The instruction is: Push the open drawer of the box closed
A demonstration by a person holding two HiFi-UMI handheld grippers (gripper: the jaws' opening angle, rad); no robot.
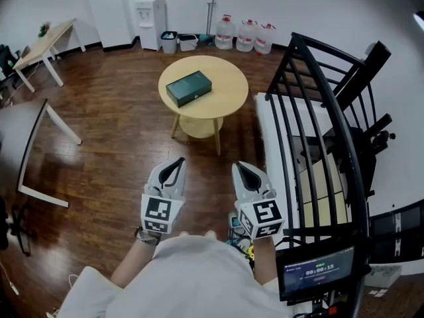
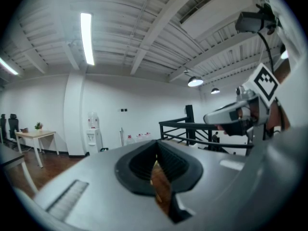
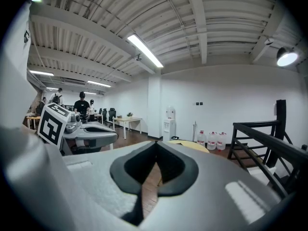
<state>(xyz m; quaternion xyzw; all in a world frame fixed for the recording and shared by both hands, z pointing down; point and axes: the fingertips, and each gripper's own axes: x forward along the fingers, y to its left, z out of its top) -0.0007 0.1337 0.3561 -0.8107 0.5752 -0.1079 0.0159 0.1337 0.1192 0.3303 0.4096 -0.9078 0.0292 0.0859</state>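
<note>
A dark green box (image 1: 189, 88) lies on the round wooden table (image 1: 228, 78), well ahead of me; from here I cannot tell how its drawer stands. Both grippers are held low and close to my body, far short of the table. My left gripper (image 1: 175, 167) is shut with nothing in it, its jaws meeting in the left gripper view (image 2: 155, 154). My right gripper (image 1: 246, 173) is also shut and empty (image 3: 154, 154). The table's edge (image 3: 188, 144) peeks over the right jaws. Each gripper view shows the other gripper beside it: the right one (image 2: 235, 114), the left one (image 3: 90, 134).
A black stair railing (image 1: 317, 118) rises close on my right, with a small screen (image 1: 317, 271) below it. At the far wall are a water dispenser (image 1: 150, 12), two bins (image 1: 179, 42) and water bottles (image 1: 245, 36). A light desk (image 1: 44, 45) and a white frame (image 1: 38, 144) are at the left.
</note>
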